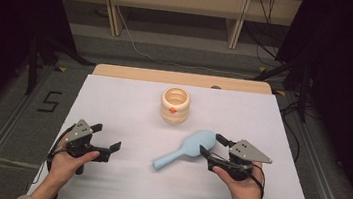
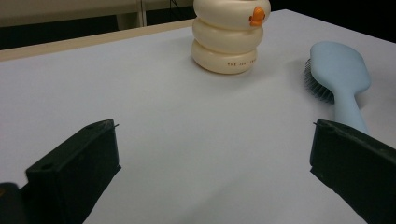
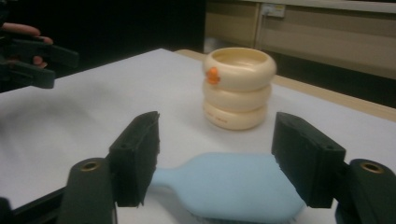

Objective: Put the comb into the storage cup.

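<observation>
Nearest us in the right gripper view, the two black jaws stand on either side of the head of the pale blue hairbrush [image 3: 229, 186], and we see gaps at both sides, so the pads do not yet press on it. We judge this the grasping step: our right gripper [image 1: 211, 146] is partly open around the brush head and must close further until the pads bite.

The brush lies bristles down on the white counter [image 1: 129, 101], its handle pointing toward our left gripper [image 1: 109, 139], which hovers wide and empty well apart from it. Just beyond the brush stands the cream ringed cup [image 1: 175, 105] with its mouth open upward, a likely place for the brush.

Open counter lies to the left and toward us; the right edge runs near our right hand [image 1: 240, 185].
</observation>
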`<state>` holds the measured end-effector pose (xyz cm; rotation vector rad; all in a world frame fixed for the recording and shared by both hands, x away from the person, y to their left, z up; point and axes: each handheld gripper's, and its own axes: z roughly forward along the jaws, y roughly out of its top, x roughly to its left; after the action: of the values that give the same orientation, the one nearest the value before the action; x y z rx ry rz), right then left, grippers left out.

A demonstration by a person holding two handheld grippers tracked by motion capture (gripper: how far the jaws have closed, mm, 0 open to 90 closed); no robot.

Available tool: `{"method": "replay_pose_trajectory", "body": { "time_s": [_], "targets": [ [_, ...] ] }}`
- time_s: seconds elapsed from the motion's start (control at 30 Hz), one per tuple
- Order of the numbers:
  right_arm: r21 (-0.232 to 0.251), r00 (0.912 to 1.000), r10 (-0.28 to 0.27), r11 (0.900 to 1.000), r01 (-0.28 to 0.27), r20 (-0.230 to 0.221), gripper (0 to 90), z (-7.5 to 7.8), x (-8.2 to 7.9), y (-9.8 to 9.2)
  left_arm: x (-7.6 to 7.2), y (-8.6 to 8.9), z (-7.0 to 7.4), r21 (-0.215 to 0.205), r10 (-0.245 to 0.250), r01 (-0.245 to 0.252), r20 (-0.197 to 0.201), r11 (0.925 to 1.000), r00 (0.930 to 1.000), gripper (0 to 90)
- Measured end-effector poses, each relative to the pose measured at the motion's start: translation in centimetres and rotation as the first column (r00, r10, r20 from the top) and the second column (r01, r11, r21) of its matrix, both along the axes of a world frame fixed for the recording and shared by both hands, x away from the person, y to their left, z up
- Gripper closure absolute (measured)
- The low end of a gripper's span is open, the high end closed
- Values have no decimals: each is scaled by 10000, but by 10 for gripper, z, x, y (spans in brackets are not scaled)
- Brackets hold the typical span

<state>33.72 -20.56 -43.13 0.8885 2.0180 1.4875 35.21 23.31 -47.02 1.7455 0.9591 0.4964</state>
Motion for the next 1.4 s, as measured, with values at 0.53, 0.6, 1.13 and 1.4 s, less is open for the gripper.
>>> {"method": "replay_pose_trajectory", "body": {
  "time_s": [0.53, 0.6, 1.13, 1.4],
  "targets": [
    [-892, 9772, 1905, 9760, -1988, -934, 658, -5, 19, 61, 1, 0, -1, 21, 40, -40, -27, 10000, 10000, 19],
    [-1118, 9712, 2114, 9683, -2234, -1101, 741, -6, 21, 68, 1, 0, -1, 22, 35, -35, -34, 10000, 10000, 20],
    [-2173, 9282, 2564, 9228, -3181, -2698, 900, -17, 36, 114, 1, 1, -2, 61, 19, -18, -93, 10000, 10000, 25],
    [-2685, 9053, 2261, 9041, -3325, -3595, 900, -30, 41, 126, 2, 1, -2, 114, 22, -21, -113, 9999, 9999, 26]
  ]
}}
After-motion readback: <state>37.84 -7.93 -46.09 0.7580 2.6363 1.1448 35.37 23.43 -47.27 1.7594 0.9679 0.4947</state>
